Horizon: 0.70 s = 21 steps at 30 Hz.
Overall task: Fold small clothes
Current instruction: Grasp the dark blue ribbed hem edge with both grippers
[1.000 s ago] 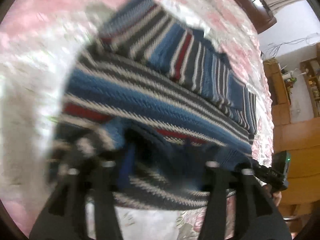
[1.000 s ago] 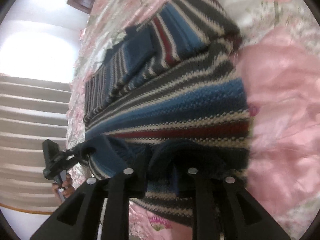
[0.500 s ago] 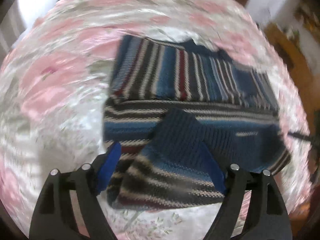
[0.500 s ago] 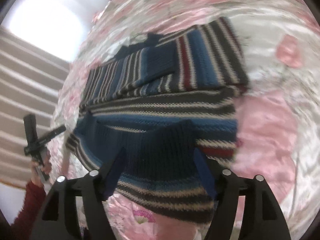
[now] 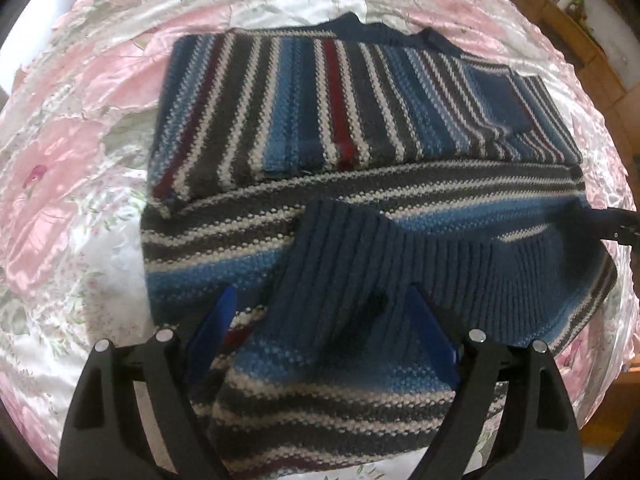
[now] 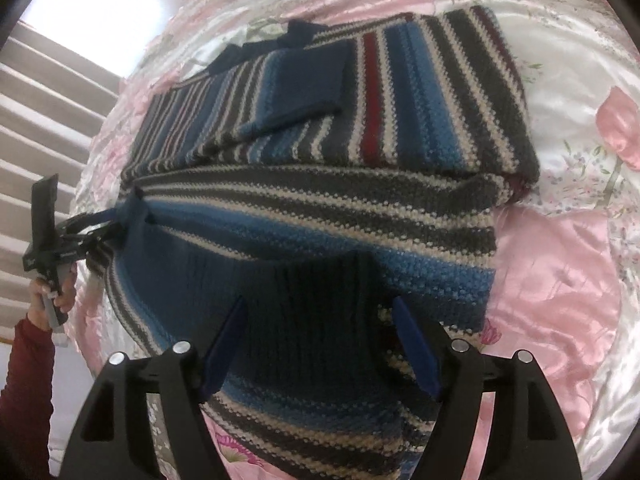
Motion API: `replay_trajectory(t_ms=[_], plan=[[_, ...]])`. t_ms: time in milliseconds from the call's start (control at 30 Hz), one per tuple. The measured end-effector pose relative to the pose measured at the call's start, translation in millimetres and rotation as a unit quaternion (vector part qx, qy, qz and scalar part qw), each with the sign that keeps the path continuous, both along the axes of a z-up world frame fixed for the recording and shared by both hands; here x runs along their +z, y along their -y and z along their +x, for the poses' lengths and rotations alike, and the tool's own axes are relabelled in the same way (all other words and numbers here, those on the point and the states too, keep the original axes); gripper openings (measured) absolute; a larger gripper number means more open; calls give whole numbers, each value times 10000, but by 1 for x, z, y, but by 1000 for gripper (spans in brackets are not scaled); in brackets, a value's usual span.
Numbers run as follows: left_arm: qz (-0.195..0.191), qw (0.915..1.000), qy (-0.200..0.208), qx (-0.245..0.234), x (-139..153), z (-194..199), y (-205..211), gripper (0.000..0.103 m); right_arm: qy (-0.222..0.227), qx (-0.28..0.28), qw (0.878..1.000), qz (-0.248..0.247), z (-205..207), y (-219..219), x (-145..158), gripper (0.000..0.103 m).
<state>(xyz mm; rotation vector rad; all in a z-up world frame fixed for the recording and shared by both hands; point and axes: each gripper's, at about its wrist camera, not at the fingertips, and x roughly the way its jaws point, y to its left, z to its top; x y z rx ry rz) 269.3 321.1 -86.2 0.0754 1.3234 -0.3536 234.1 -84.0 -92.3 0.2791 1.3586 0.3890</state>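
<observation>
A knitted sweater striped in blue, grey, white and red lies flat on a pink floral satin bedspread. Its sleeves are folded across the upper body. Its navy ribbed hem is turned up over the lower body. My left gripper is open, with the turned-up hem lying loose between its blue pads. In the right wrist view the sweater shows the same fold. My right gripper is open too, astride the hem. The left gripper appears at the sweater's left corner.
The bedspread runs well beyond the sweater on all sides. Wooden furniture stands past the bed at the upper right. A bright window with striped blinds is at the left. A hand with a red sleeve holds the left gripper.
Both grippers were shut on the hem a second ago. They have carried it up over the body, opened, let go and drawn back, leaving the fold lying.
</observation>
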Motion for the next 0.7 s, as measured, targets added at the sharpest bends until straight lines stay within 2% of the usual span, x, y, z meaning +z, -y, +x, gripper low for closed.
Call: replay_trajectory(t_ms=[200,300,333,367,400,467,500,700], plan=[[64,9999,-76,-90,-9,0,5,86,4,229,9997,-116,-2,-10,-5,75],[61,9998,-35,-178,-9,-4,8,76,75,385,9988,-297,-5,-18,-4,65],[57,9998,-32,-199,-8,-6,9,66,103,410,9985,-354,-6,-19,-4,56],[75,9997,-22,-224,-8,-8,10,51,124,423,9983,-392,-7,-19,-2,50],[136,9996,-3,-234,-8,-9,12,46,143,419,9982,-404,-8,-20,-1,38],[173,9996,43,-237,-4,-13,11,23,260,469,9979,-373,-13,-19,4,16],[167,9995,67,-243,-1,-15,10,19,299,471,9978,-365,-15,-19,6,11],[-94,9985,456,-275,30,-38,3,17,783,368,9962,-31,-36,-6,36,10]])
